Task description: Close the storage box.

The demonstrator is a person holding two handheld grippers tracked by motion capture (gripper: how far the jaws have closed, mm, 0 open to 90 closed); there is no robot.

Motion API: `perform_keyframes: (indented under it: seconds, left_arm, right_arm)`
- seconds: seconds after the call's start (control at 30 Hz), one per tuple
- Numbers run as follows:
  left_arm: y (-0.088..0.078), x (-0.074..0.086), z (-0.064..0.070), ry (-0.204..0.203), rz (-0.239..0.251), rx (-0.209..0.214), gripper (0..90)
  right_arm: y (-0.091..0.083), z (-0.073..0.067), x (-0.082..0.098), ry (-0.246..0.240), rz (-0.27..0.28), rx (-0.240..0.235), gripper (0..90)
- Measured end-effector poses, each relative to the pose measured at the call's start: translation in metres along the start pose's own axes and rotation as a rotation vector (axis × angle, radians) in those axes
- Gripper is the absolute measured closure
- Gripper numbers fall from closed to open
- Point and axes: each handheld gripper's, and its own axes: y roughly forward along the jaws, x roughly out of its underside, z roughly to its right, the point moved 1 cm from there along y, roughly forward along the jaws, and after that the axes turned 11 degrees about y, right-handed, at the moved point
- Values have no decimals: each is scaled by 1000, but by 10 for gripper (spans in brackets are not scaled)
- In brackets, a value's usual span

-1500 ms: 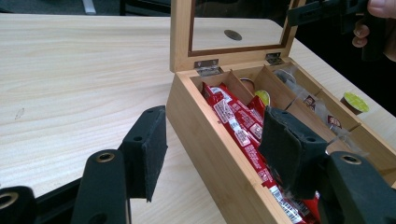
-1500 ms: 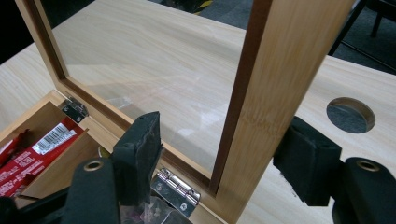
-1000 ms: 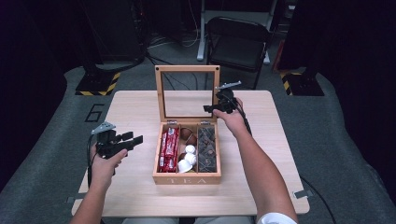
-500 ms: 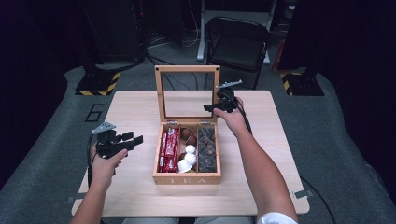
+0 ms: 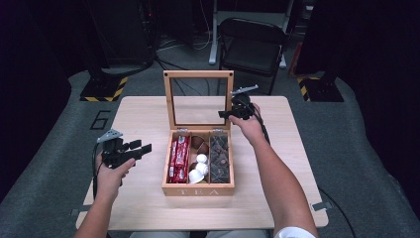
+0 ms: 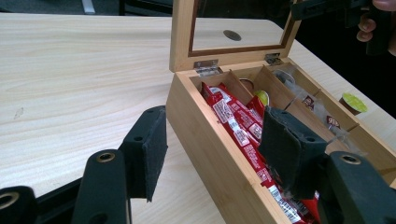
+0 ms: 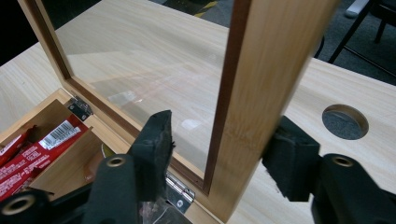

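A wooden tea box (image 5: 198,190) stands mid-table with its glass lid (image 5: 198,74) upright. It holds red packets (image 5: 178,158), white pods (image 5: 200,163) and dark packets (image 5: 219,156). My right gripper (image 5: 229,114) is at the lid's right edge. In the right gripper view its jaws (image 7: 224,135) straddle the lid's wooden side rail (image 7: 261,70). They have just been closing, and a gap still shows at the left pad. My left gripper (image 5: 143,147) hovers open left of the box, holding nothing. The left gripper view (image 6: 219,144) looks past it at the box wall (image 6: 210,186) and the packets (image 6: 238,126).
The light wooden table (image 5: 138,114) has bare room left, right and in front of the box. A round cable hole (image 7: 345,121) lies behind the lid. A black folding chair (image 5: 252,44) stands beyond the far edge. Cables trail from both grippers.
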Motion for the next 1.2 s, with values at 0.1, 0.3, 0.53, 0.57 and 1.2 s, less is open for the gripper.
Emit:
perform_keyframes:
  seconds: [0.1, 0.3, 0.53, 0.57, 1.2]
  left_arm:
    - [0, 0, 0, 0, 1, -1, 411]
    - [0, 0, 0, 1, 0, -2, 411]
    - [1, 0, 0, 1, 6, -8, 412]
    - [0, 0, 0, 3, -1, -2, 412]
    - [8, -3, 3, 9, -13, -3, 413]
  right_arm:
    - [-2, 2, 1, -8, 5, -2, 524]
    - [-5, 4, 2, -1, 13, -2, 585]
    - [-7, 4, 3, -13, 17, 6, 605]
    - [-7, 4, 4, -12, 18, 7, 608]
    - [-17, -1, 14, -56, 52, 5, 645]
